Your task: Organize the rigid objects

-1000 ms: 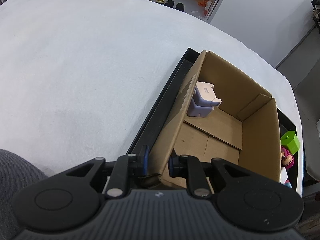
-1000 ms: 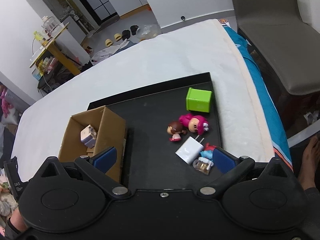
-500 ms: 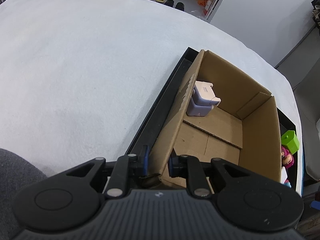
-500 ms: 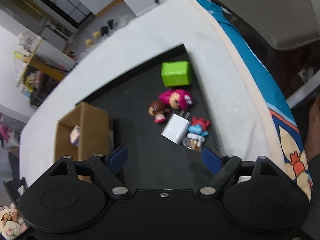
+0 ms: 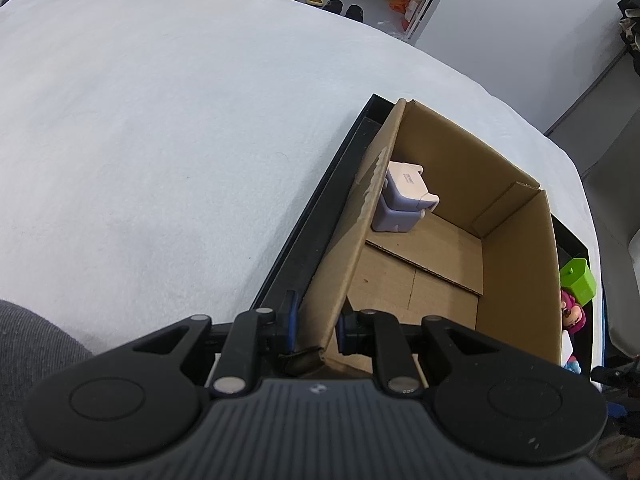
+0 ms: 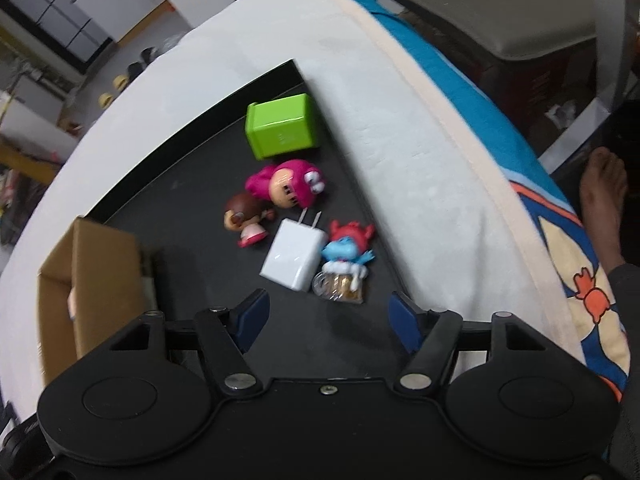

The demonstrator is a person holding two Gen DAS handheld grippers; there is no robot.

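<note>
My left gripper (image 5: 314, 328) is shut on the near wall of a cardboard box (image 5: 516, 264) that stands on a black tray (image 5: 308, 208). Inside the box lies a pale lilac and pink cube toy (image 5: 402, 200). My right gripper (image 6: 327, 316) hangs over the tray (image 6: 192, 184), its jaws closing with nothing between them. Just ahead of it lie a white charger (image 6: 294, 258), a blue and red figurine (image 6: 346, 246) and a small clear packet (image 6: 338, 286). Farther off are a brown-haired doll (image 6: 246, 218), a pink doll (image 6: 286, 186) and a green cube (image 6: 282, 126).
The tray rests on a white cloth (image 5: 160, 120) over a bed-like surface with a teal patterned edge (image 6: 540, 184). A person's bare foot (image 6: 604, 184) shows at the right. A grey chair (image 6: 520, 12) stands beyond the edge.
The right gripper has dropped closer to the toys and rolled, and its fingers have drawn nearer together. The left gripper and the box have stayed put.
</note>
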